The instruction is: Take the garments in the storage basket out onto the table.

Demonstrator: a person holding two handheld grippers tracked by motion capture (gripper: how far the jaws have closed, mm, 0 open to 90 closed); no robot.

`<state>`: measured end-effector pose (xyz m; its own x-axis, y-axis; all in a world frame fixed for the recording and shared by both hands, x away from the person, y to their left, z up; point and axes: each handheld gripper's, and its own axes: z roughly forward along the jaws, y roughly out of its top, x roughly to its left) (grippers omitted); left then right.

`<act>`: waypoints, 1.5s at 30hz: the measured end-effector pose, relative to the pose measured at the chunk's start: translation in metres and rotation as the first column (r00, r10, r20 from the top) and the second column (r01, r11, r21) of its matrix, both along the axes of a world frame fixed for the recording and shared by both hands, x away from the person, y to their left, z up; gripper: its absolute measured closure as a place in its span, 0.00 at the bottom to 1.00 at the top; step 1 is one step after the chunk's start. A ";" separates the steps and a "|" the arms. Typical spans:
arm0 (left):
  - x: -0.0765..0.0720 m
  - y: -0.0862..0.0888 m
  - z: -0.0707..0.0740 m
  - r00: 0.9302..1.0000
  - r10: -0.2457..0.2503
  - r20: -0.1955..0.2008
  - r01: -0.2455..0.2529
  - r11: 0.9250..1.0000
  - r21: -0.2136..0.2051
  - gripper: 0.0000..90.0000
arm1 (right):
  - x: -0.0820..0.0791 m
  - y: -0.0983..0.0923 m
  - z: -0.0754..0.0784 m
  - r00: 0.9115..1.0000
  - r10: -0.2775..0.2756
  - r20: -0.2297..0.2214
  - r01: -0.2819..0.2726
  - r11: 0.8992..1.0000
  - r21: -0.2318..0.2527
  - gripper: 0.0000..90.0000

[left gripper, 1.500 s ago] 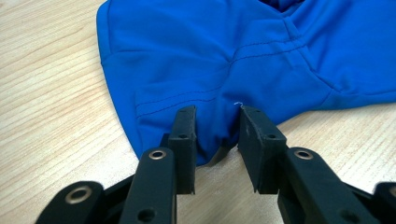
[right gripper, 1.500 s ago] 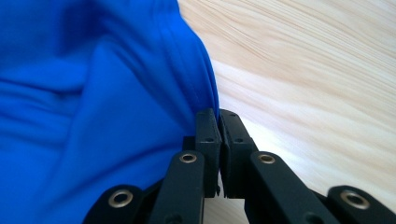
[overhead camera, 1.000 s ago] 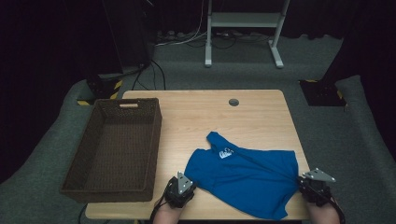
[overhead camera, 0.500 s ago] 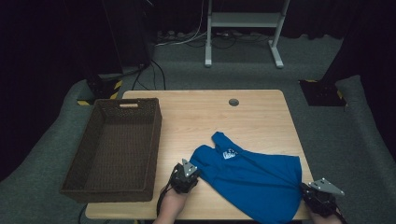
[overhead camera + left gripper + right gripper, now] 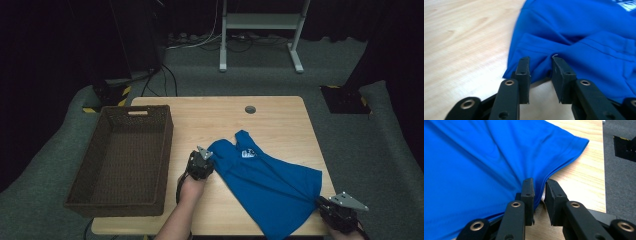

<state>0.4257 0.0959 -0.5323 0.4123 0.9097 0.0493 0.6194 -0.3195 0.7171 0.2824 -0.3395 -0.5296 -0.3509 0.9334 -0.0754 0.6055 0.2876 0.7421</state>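
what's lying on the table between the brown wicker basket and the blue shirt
Just the left claw at the blue fabric shirt; toward the brown wicker basket, bare wood, in the high view.

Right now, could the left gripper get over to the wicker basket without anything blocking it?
Probably yes. The left gripper sits at the blue shirt's left edge, and only bare table lies between it and the basket.

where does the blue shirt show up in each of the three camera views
High view: the blue fabric shirt lies right of centre on the wooden table, between both grippers.
Left gripper view: it fills the upper right, its edge between the jaws.
Right gripper view: it covers the left and centre, hem between the jaws.
Shared landmark: the light wooden tabletop.
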 end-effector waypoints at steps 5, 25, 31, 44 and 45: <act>0.005 0.001 0.004 1.000 0.008 0.005 -0.008 1.000 -0.018 0.75 | -0.003 0.001 0.002 1.000 0.012 0.023 -0.013 1.000 0.006 0.81; -0.089 -0.069 0.015 0.971 -0.238 0.019 0.238 0.971 -0.037 0.60 | -0.001 0.004 0.000 1.000 0.013 0.012 -0.014 1.000 0.014 0.75; -0.100 -0.086 0.006 0.959 -0.283 0.014 0.282 0.956 0.078 0.60 | -0.002 0.002 0.000 1.000 0.012 0.018 -0.012 1.000 0.019 0.74; -0.112 -0.043 0.000 0.974 -0.223 0.033 0.221 0.974 0.049 0.62 | -0.002 0.002 0.001 1.000 0.011 0.028 -0.011 1.000 0.016 0.73; -0.113 -0.038 0.000 0.977 -0.212 0.034 0.210 0.977 0.047 0.62 | -0.002 0.002 0.001 1.000 0.010 0.027 -0.011 1.000 0.016 0.73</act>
<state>0.3125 0.0581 -0.5328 0.5918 0.7991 0.1058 0.5071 -0.4711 0.7217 0.2802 -0.3379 -0.5289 -0.3588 0.9308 -0.0703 0.5822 0.2820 0.7626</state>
